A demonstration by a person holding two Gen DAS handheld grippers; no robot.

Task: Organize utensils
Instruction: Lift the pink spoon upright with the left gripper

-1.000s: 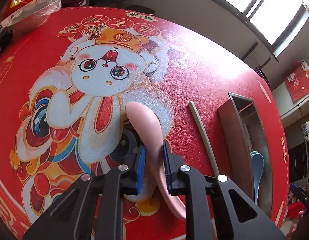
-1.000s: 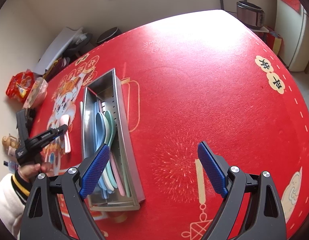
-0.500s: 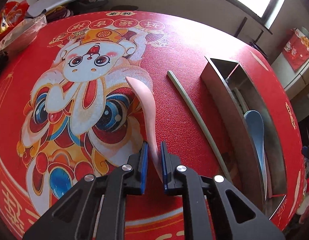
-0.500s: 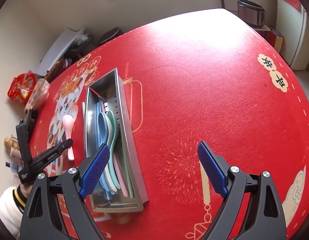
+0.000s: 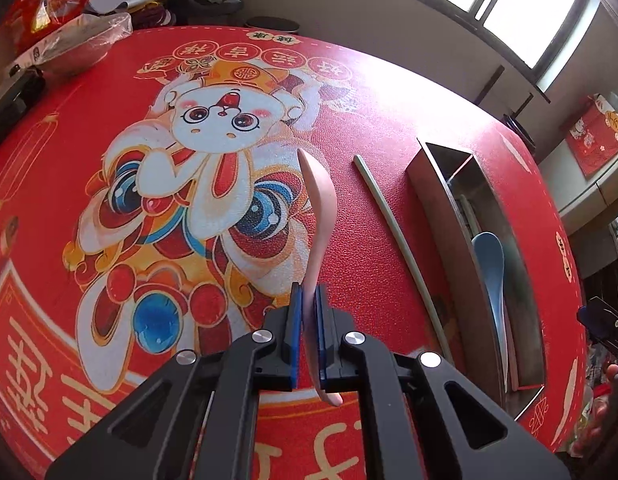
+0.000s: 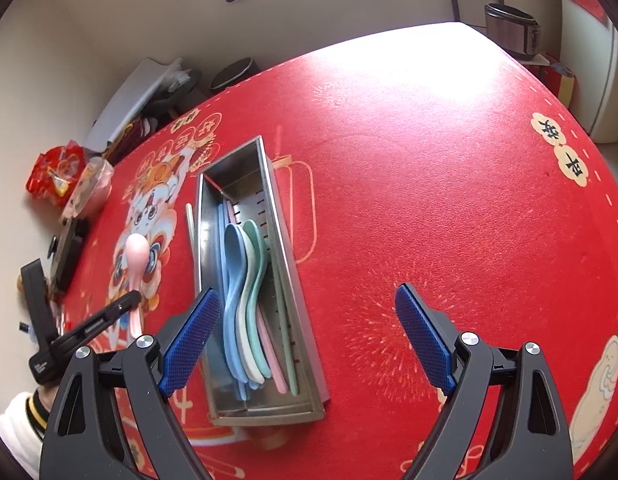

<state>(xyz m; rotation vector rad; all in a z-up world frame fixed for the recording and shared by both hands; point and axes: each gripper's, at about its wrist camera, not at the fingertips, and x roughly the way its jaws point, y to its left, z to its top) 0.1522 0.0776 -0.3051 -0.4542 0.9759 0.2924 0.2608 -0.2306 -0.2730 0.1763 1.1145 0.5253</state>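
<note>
From my left wrist view, my left gripper (image 5: 307,300) has its jaws clamped on the handle of the pink spoon (image 5: 319,216), whose bowl juts forward above the red tabletop (image 5: 369,120) while the handle's end pokes out behind the blue pads. Just to the right a pale green chopstick (image 5: 397,236) lies on the tabletop, beside the steel utensil tray (image 5: 433,216), in which a blue spoon (image 5: 489,264) shows. Gold characters ring the printed rabbit, too distorted for me to read. From my right wrist view, my right gripper (image 6: 305,340) hovers with its jaws wide apart and nothing between them, over the near end of the tray (image 6: 269,414). Inside lie nested blue, white and teal spoons (image 6: 245,280) with pink and green chopsticks alongside. The pink spoon (image 6: 136,252) sits left of the tray, held clear of the tabletop.
</note>
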